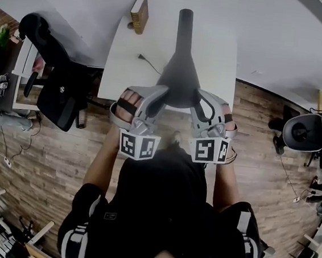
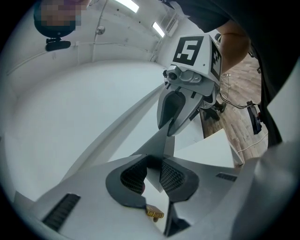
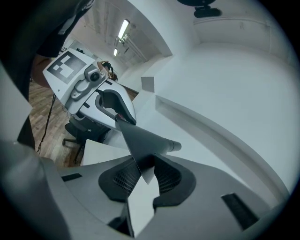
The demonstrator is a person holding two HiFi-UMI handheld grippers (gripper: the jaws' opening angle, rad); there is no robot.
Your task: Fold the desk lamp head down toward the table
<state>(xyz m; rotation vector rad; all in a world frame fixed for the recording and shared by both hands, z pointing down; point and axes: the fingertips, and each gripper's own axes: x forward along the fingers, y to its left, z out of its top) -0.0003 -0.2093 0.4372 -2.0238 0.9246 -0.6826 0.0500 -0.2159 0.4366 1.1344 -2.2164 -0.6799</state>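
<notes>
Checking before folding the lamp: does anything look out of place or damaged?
Nothing looks damaged or spilled. The left hand-held gripper and right hand-held gripper pinch the lamp head at its rim; a loose cable end lies on the table.

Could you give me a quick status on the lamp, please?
Left tongs, right tongs: both shut on lamp head, opposite sides. Lamp head raised off table. Cable lies on table left of it.

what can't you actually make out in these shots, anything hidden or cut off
- Lamp base and hinge: head view, neither shows; the lamp head covers whatever is beneath it.
- Cable: head view, one end runs behind the lamp head.
- Small brass-coloured piece: left gripper view, too small to identify.
- Brown object: head view, too small to tell book from box.
</notes>
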